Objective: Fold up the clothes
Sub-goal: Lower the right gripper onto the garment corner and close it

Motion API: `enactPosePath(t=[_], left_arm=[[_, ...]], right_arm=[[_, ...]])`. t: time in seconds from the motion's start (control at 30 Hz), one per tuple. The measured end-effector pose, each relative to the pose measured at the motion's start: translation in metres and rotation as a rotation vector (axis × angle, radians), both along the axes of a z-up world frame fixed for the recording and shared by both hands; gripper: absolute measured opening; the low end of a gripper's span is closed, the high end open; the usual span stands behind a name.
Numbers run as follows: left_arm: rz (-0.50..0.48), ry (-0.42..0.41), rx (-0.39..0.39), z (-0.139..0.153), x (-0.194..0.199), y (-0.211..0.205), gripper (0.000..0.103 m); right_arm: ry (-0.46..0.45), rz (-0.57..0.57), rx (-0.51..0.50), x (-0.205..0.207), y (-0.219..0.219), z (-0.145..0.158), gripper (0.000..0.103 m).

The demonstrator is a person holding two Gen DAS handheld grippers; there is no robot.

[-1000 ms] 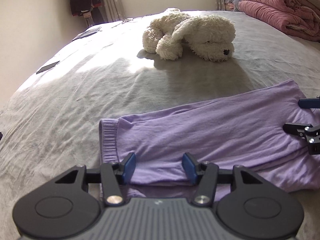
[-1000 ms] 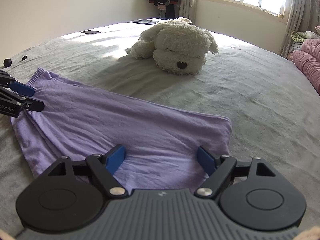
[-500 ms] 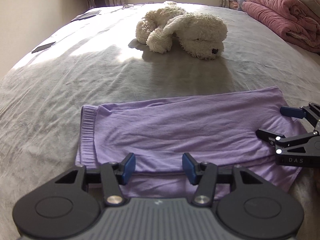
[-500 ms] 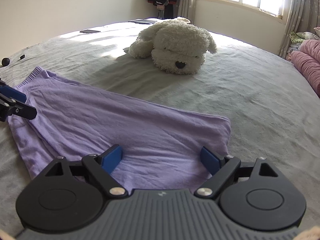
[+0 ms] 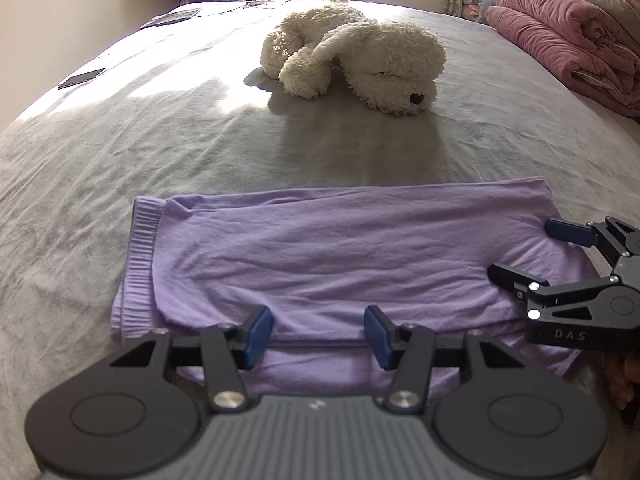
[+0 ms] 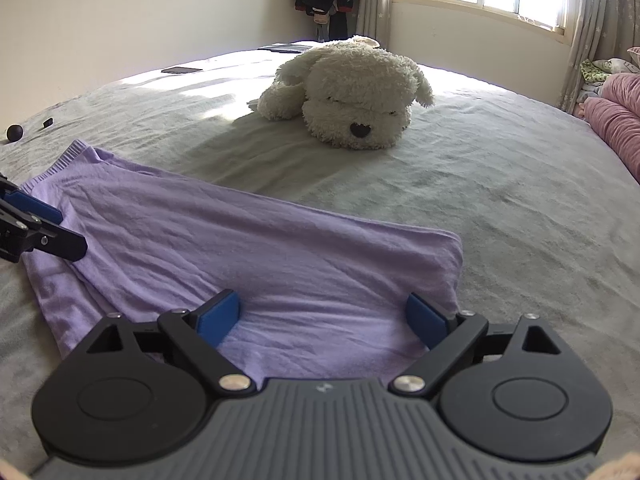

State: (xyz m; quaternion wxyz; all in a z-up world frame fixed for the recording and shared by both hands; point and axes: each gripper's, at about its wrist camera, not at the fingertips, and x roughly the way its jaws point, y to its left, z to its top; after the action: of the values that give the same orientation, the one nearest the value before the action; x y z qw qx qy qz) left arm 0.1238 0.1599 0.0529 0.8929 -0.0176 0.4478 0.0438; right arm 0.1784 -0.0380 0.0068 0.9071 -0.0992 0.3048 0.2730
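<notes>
Evidently mid-fold, the lilac garment [image 5: 340,256] lay doubled along the bed [image 5: 160,140]. The left claw [image 5: 318,334] stood half-spread and empty at its near edge; the right claw [image 6: 322,318], empty too, was opening. A clean next fold called for both to pinch matching corners.

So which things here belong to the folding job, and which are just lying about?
Job: purple garment; left gripper and right gripper, both open over it, right jaws opening.
Lying about: plush dog, pink quilt, black ball, bed.
</notes>
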Motion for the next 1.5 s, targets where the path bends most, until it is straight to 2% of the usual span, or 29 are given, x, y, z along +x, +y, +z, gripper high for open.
enactPosePath(t=[0.2,0.4,0.57,0.7,0.77,0.87,0.93,1.07,1.13,1.23,1.33,1.43,1.5], left_arm=[[-0.019,-0.005,0.012,-0.002,-0.003,-0.008,0.053],[-0.009,-0.003,-0.012,-0.002,0.001,-0.006,0.053],[-0.023,-0.004,-0.04,0.002,-0.003,-0.007,0.053],[-0.051,-0.013,-0.053,0.005,-0.008,-0.009,0.053],[-0.057,-0.016,-0.047,0.005,-0.008,-0.009,0.053],[-0.052,-0.012,-0.053,0.004,-0.007,-0.006,0.053],[-0.047,-0.01,-0.058,0.004,-0.007,-0.004,0.053],[-0.054,-0.019,-0.053,0.006,-0.01,-0.007,0.053],[-0.051,-0.022,-0.062,0.006,-0.011,-0.006,0.053],[-0.025,-0.018,-0.088,0.007,-0.013,0.001,0.053],[0.007,-0.008,-0.157,0.009,-0.018,0.012,0.053],[0.004,-0.041,-0.197,0.017,-0.022,0.008,0.05],[-0.026,-0.084,-0.161,0.022,-0.024,-0.006,0.049]], right_arm=[[-0.003,0.021,0.04,-0.002,-0.003,-0.002,0.102],[-0.034,-0.01,0.095,-0.008,-0.013,0.0,0.103],[-0.026,-0.142,0.277,-0.008,-0.046,0.003,0.103],[0.088,-0.26,0.509,-0.011,-0.08,-0.005,0.103],[0.103,-0.294,0.568,-0.022,-0.09,-0.006,0.103],[0.114,-0.309,0.573,-0.041,-0.093,-0.005,0.103],[0.114,-0.293,0.509,-0.052,-0.089,-0.003,0.103],[0.09,-0.184,0.214,-0.081,-0.069,0.002,0.103],[0.071,-0.165,0.139,-0.092,-0.063,0.0,0.103],[0.071,-0.182,0.114,-0.094,-0.06,-0.001,0.103],[0.103,-0.188,0.063,-0.088,-0.054,0.002,0.103],[0.159,-0.244,0.117,-0.077,-0.065,0.01,0.103],[0.205,-0.313,0.235,-0.069,-0.082,0.016,0.102]])
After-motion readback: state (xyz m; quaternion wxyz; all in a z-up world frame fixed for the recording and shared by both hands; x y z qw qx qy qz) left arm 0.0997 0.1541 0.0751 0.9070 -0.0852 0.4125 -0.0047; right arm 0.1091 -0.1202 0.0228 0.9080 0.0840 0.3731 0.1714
